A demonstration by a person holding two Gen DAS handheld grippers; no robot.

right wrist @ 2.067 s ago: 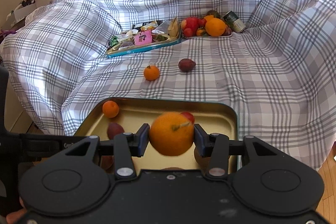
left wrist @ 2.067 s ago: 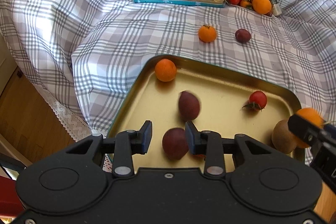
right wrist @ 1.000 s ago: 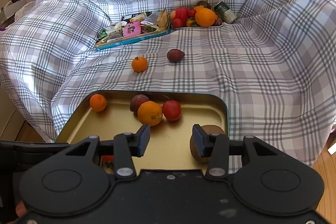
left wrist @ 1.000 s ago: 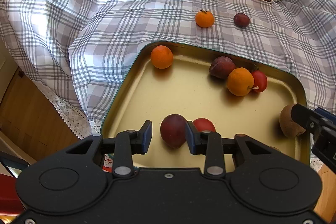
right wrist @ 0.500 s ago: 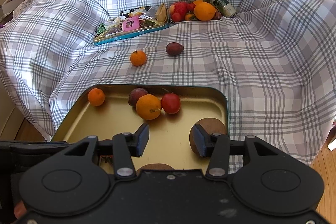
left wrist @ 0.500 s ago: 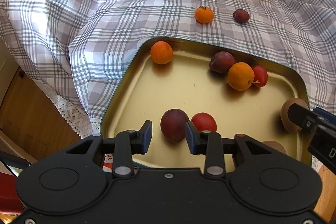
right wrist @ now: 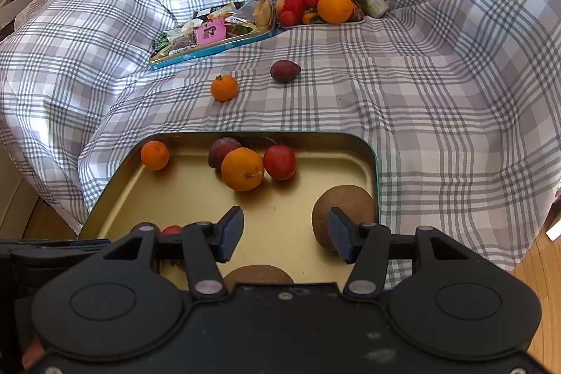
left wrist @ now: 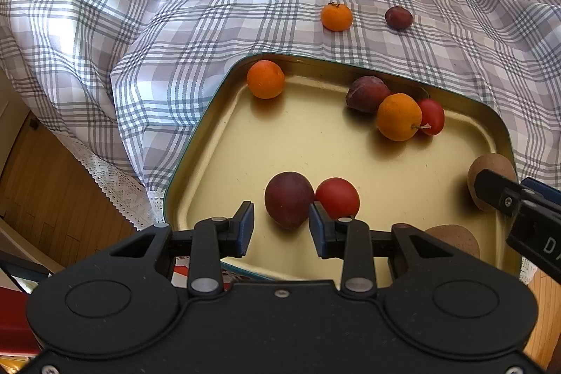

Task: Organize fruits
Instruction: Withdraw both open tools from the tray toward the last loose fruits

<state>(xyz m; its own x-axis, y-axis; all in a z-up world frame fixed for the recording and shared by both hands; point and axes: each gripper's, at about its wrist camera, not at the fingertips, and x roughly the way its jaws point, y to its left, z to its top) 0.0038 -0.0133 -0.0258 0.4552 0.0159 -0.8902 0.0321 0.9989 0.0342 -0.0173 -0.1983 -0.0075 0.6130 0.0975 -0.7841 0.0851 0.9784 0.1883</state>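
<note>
Hovering over the near edge of the gold tray [left wrist: 224, 142], the left gripper [left wrist: 280, 228] has its jaws partly spread and empty; a dark plum [left wrist: 288, 198] lies just ahead between the fingertips' lines, untouched, with a red tomato [left wrist: 338, 197] touching it on the right. The right gripper [right wrist: 285, 230] has just been opening its jaws, nothing between them; a brown kiwi [right wrist: 342, 202] sits just beyond its right finger. Farther ahead, a large orange [right wrist: 242, 169] rests against another plum [right wrist: 221, 151] and tomato [right wrist: 279, 162]. Well beyond the tray, a tangerine [right wrist: 224, 88] lies on the checked blanket [right wrist: 438, 93].
</note>
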